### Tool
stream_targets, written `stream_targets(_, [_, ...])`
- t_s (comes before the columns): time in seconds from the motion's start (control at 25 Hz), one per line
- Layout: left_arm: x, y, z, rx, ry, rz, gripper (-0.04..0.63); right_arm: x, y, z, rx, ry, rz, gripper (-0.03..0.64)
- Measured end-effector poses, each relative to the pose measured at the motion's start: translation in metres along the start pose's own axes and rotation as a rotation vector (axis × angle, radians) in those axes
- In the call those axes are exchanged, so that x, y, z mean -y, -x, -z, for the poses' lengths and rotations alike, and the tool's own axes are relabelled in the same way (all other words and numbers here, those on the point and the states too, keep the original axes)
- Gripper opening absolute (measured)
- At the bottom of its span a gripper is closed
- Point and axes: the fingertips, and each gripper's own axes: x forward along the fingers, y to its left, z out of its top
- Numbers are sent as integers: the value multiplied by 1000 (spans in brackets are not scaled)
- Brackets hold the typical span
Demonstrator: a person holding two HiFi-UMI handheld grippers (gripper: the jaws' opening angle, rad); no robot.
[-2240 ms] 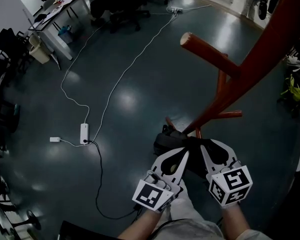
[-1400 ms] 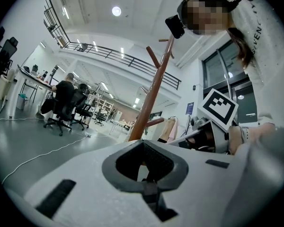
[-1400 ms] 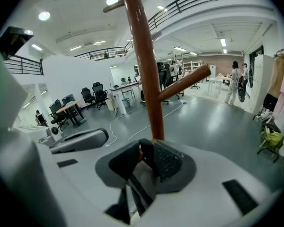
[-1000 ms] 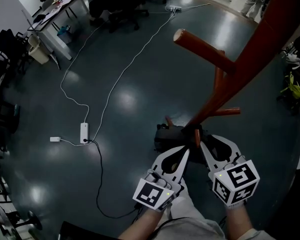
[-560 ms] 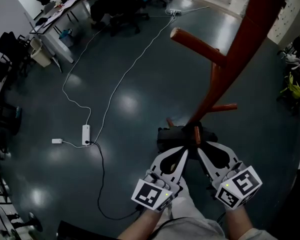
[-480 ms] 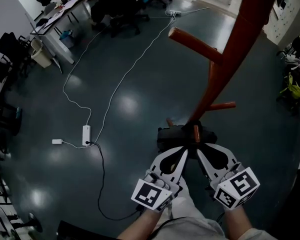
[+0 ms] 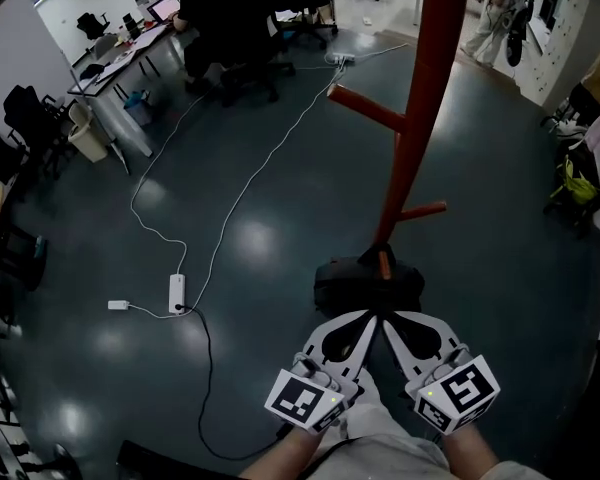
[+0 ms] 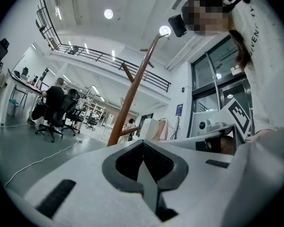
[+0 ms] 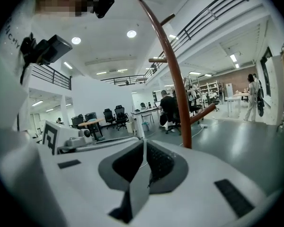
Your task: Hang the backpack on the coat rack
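In the head view a black backpack [image 7: 365, 283] lies on the floor at the foot of the red-brown coat rack [image 7: 420, 118], whose pegs stick out left and right. My left gripper [image 7: 370, 317] and right gripper [image 7: 387, 319] sit side by side just short of the backpack, tips pointing at it, both shut with nothing in them. The left gripper view shows its shut jaws [image 8: 143, 144] with the coat rack [image 8: 132, 91] beyond. In the right gripper view, the shut jaws [image 9: 144, 144] point past the coat rack [image 9: 173, 79]. Neither gripper view shows the backpack.
A white power strip [image 7: 176, 293] with long cables crosses the floor at the left. At the far back a person sits at a desk [image 7: 215, 13] among office chairs. Bags [image 7: 575, 183] lie at the right edge. A person [image 7: 495, 13] stands at the far right.
Both grippers have drawn back a little from the backpack, still shut. The head view has tilted up, so the rack now stands nearly upright and more of the room shows.
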Motion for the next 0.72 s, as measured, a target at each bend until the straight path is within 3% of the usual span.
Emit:
stream_targets(0.16, [13,9,-2,8,-51,30,9,-12,14,-10,30,45,21,26])
stream_targets(0.72, [45,46,-11,42,-101,60,9,-47,54,-10,104,70,81,23])
